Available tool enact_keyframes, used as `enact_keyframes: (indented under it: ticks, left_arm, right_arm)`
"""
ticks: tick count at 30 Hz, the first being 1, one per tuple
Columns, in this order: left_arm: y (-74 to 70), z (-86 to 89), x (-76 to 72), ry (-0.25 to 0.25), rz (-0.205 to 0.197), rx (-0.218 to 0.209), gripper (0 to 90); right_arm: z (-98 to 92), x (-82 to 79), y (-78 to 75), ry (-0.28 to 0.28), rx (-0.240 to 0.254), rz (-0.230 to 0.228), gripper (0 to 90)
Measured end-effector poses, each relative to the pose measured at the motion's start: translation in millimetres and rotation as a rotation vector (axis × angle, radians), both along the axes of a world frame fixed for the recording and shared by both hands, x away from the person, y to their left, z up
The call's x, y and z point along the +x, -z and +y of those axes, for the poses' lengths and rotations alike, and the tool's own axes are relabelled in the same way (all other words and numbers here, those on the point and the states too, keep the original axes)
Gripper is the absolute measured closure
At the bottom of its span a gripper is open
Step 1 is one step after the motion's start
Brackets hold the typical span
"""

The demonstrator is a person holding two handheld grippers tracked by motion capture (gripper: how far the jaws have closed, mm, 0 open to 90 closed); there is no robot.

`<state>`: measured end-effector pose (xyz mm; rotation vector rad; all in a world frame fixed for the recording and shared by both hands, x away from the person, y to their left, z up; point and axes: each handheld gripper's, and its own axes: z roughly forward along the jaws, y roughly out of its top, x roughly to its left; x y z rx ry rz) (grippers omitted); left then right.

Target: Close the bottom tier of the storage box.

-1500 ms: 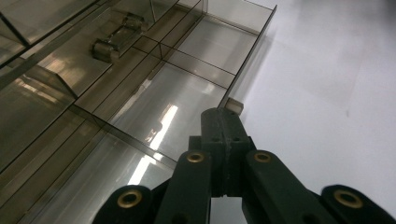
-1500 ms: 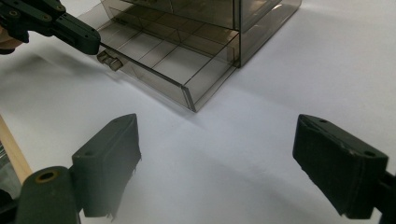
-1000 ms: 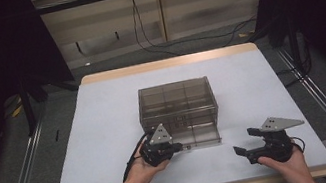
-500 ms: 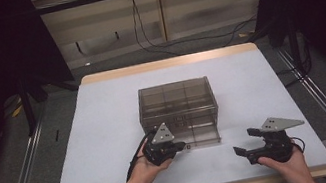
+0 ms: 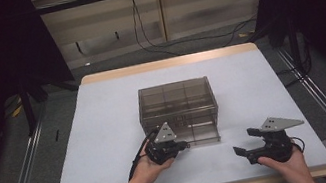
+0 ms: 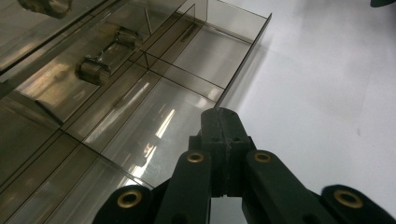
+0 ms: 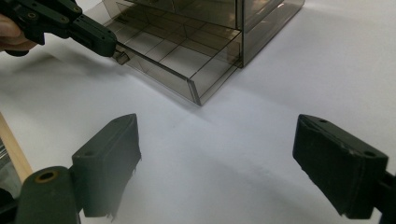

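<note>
A smoked clear drawer box (image 5: 178,106) stands in the middle of the white table (image 5: 107,132). Its bottom drawer (image 7: 173,56) is pulled out toward the near edge, its divided compartments bare as far as the views tell.

The left gripper (image 5: 180,145) lies at the drawer's near left corner, its fingers (image 6: 223,140) closed tight together. In the right gripper view its tip meets a small handle (image 7: 121,57) on the drawer front; whether the fingers pinch that handle or only press against it I cannot tell. A second handle (image 6: 100,63) sits on the drawer above.

The right gripper (image 5: 246,143) rests on the table to the right of the box and nearer the person, well apart from the drawer. Its fingers (image 7: 112,158) are spread wide with nothing between them.

The drawer's travel runs near to far, in line with the left gripper, which lies just near of the drawer front. That hand is by far the closer one, so a pull toward the person or a push away likely falls to it.
</note>
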<state>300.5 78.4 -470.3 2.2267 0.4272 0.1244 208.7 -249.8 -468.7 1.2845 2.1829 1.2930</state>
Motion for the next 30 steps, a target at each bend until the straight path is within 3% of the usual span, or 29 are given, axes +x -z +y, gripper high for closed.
enact_keyframes:
  ticks: [6, 16, 17, 30]
  left_arm:
    - [-1.5, 0.7, 2.3, -0.002, -0.002, 0.023, 90.0]
    - [-0.3, 0.9, 3.4, -0.003, 0.005, -0.003, 90.0]
    - [-1.4, 1.7, 3.7, -0.002, 0.002, 0.011, 90.0]
    - [-3.4, 11.8, 4.0, -0.028, -0.001, -0.004, 90.0]
  right_arm:
    - [0.2, 0.1, 0.0, 0.002, 0.000, 0.005, 14.7]
    - [-0.7, -0.7, -0.3, 0.004, 0.002, 0.001, 14.6]
    - [-0.4, -0.6, -0.3, 0.002, 0.002, 0.002, 14.7]
    - [-0.5, -1.2, -0.6, 0.002, 0.006, 0.002, 14.7]
